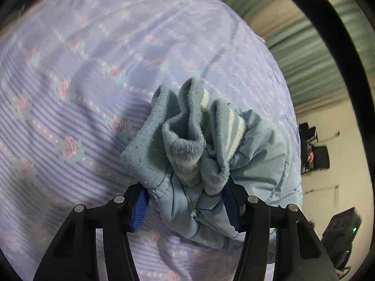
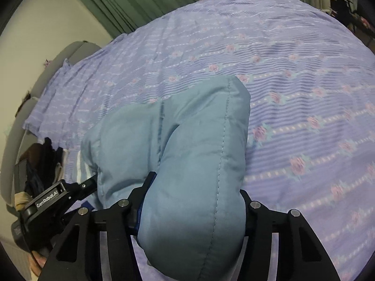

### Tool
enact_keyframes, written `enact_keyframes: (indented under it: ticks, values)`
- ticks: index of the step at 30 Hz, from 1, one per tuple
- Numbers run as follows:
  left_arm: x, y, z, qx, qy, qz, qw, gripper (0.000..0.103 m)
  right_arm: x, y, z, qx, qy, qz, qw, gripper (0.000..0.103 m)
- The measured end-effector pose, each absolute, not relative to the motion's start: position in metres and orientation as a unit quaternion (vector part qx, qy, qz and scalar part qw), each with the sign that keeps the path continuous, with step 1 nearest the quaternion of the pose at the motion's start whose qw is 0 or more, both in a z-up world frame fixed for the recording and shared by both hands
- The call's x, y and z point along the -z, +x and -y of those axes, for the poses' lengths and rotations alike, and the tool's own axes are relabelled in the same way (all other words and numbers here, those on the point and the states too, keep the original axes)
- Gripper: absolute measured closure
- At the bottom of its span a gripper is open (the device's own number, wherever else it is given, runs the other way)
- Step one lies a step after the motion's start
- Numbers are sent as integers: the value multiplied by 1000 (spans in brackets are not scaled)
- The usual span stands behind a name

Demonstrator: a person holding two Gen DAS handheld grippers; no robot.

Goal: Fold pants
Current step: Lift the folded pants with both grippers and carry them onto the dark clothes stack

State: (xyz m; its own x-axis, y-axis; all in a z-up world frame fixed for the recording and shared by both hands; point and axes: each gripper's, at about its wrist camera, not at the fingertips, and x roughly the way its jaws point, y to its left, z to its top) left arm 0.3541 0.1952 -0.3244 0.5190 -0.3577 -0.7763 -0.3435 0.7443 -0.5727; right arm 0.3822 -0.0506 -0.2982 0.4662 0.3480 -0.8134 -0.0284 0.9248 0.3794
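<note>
Pants [image 2: 187, 154] pinched by both grippers, bedspread [image 2: 293, 70] beyond

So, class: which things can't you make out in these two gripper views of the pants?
- Left wrist view: left gripper pads, mostly buried under the pants cuffs.
- Left wrist view: bedsheet pattern, motion-blurred.
- Right wrist view: right gripper fingertips, hidden by padded fabric; full garment shape is cut off.

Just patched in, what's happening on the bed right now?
A person with two handheld grippers is handling light blue padded pants over a bed with a purple floral sheet. The left gripper is shut on the bunched end with the ribbed, striped knit cuffs. The right gripper is shut on a puffy quilted section along a stitched seam. The pants look bunched between the two grips, not yet laid into a flat fold.
</note>
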Motion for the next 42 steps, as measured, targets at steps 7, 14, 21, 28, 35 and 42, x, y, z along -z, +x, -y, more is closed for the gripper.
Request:
enact_keyframes:
  ticks: [7,14,21,28,35,42]
  values:
    - [280,324,-192,24,-315,-474,822,53,270,350,52,-108,155,-488,852,49]
    - [220,281,-210,35,-282,-446,849,53,220,310,33,-126,158,-460,865,49]
    - [167,233,-228,21,-274,-419,865,53,168,264,6,-157,147,-441,871,49]
    - [124,178,-264,6,-271,-383,883,53,124,228,-28,-194,124,-418,879,49]
    - [100,155,-328,18,-261,-361,895,53,95,205,-89,-201,107,-399,888,49]
    - [78,152,-394,47,-234,-363,901,53,80,184,-156,-183,117,-381,899,49]
